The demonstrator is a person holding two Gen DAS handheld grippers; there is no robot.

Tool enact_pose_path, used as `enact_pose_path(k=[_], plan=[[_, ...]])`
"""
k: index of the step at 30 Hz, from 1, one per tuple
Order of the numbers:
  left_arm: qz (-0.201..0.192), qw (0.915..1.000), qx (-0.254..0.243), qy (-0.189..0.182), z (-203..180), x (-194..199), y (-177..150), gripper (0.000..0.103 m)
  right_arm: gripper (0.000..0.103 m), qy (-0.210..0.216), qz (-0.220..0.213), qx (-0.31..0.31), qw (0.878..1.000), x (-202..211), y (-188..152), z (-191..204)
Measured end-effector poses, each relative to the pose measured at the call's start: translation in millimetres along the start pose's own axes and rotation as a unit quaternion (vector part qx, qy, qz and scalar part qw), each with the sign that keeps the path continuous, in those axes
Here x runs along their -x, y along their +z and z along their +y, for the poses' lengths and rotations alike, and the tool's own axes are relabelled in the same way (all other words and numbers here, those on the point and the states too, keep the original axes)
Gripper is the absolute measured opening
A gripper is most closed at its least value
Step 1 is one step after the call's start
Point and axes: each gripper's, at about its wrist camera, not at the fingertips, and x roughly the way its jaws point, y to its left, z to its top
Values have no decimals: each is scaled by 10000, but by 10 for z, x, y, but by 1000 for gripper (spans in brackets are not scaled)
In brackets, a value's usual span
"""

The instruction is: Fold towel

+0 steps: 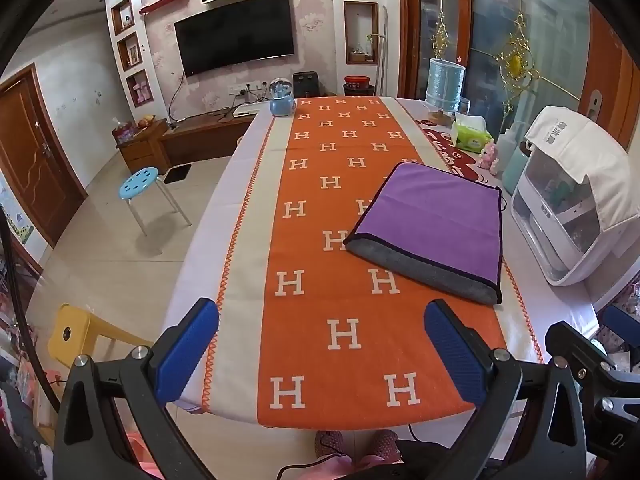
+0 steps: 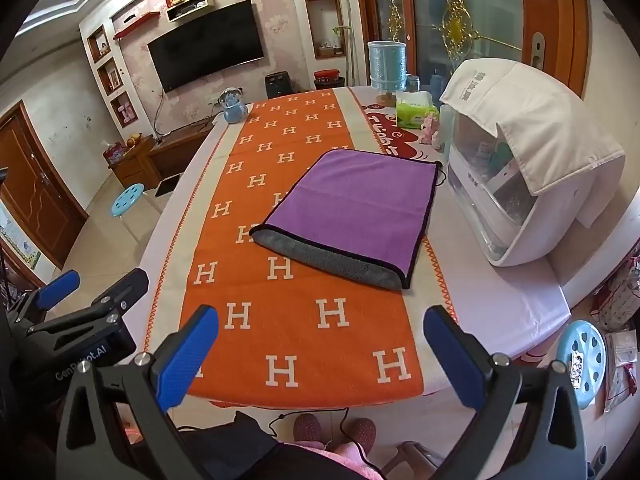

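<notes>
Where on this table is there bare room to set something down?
Free: the orange runner between the folded purple towel and the near table edge, and its far stretch toward the blue globe ornament. Crowded: the right side, with white appliance and tissue pack.

Home living room: wall-mounted TV (image 1: pixel 236 32) over low wooden cabinet (image 1: pixel 200 140), tiled floor, plastic stool (image 1: pixel 140 184), tissue pack (image 1: pixel 474 138) on tabletop (image 1: pixel 248 216) with orange H-pattern cloth (image 1: pixel 340 240).
</notes>
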Motion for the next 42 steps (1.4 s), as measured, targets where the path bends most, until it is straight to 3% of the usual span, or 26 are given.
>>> enact_pose_path(k=[28,42], plan=[[54,9999,73,-53,62,-43,22,101,103,50,11,-56,10000,-81,34,-54],[137,9992,-121,-352,48,-149,107,101,102,-70,20,-271,9996,-104,50,-77]])
